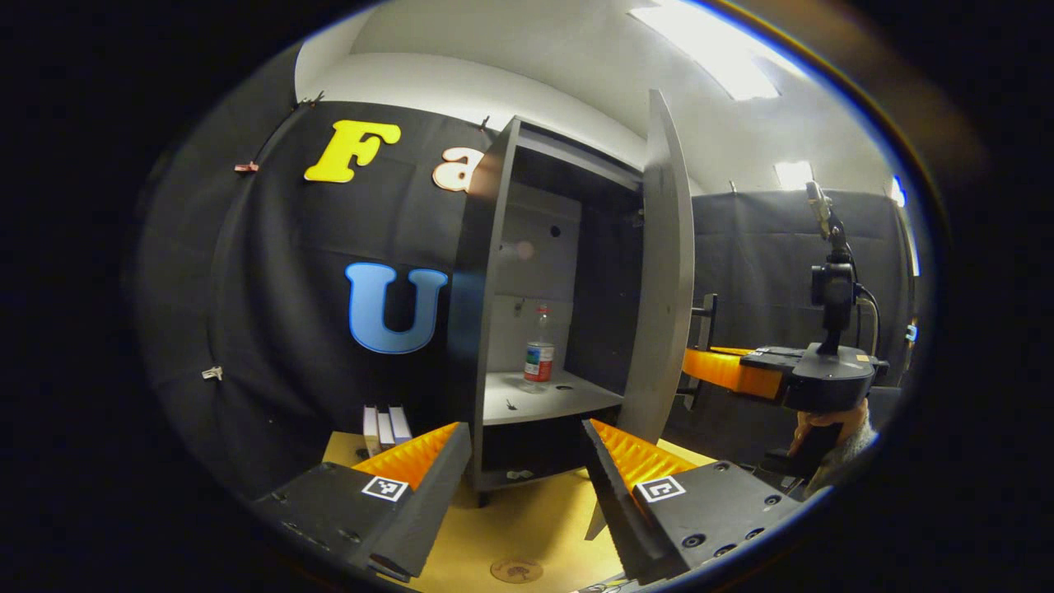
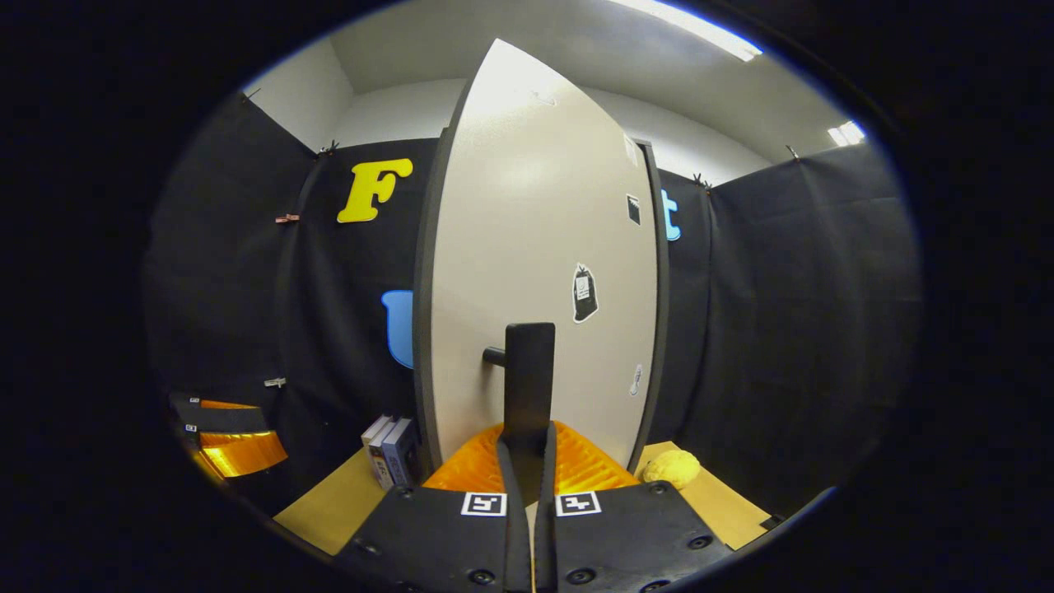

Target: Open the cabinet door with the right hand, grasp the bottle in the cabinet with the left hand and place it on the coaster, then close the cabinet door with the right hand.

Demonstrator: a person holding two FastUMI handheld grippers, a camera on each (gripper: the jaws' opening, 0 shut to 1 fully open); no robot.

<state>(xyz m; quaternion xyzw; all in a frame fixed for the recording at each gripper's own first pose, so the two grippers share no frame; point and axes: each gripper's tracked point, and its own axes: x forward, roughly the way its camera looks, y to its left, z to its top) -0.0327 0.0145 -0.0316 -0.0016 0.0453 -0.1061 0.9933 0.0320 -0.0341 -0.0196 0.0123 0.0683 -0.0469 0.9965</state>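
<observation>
Right gripper [image 2: 527, 449] is clenched on the cabinet door's handle [image 2: 528, 383], both fingers pressed against the dark upright bar, as the right gripper view shows from close up. From the left gripper view the same gripper [image 1: 700, 362] reaches level from the right to the outer face of the door [image 1: 665, 272], with a hand [image 1: 815, 428] wrapped around its grip below. That door stands swung wide, edge-on to the left camera.

Left gripper [image 1: 527, 461] is released, its jaws spread wide and holding nothing, level and pointed at the open cabinet [image 1: 494, 272] from a little way back. Between its fingers the bottle [image 1: 539, 356] stands upright on the cabinet's shelf [image 1: 535, 399], apart from both grippers. The round coaster [image 1: 516, 570] lies on the table [image 1: 527, 519] below, in front of the cabinet.

Some books [image 1: 385, 428] stand beside the cabinet's left wall. The right gripper view adds the door's pale front with a few stickers [image 2: 584, 294], and a yellow lump [image 2: 672, 469] on the table to the right of the door.
</observation>
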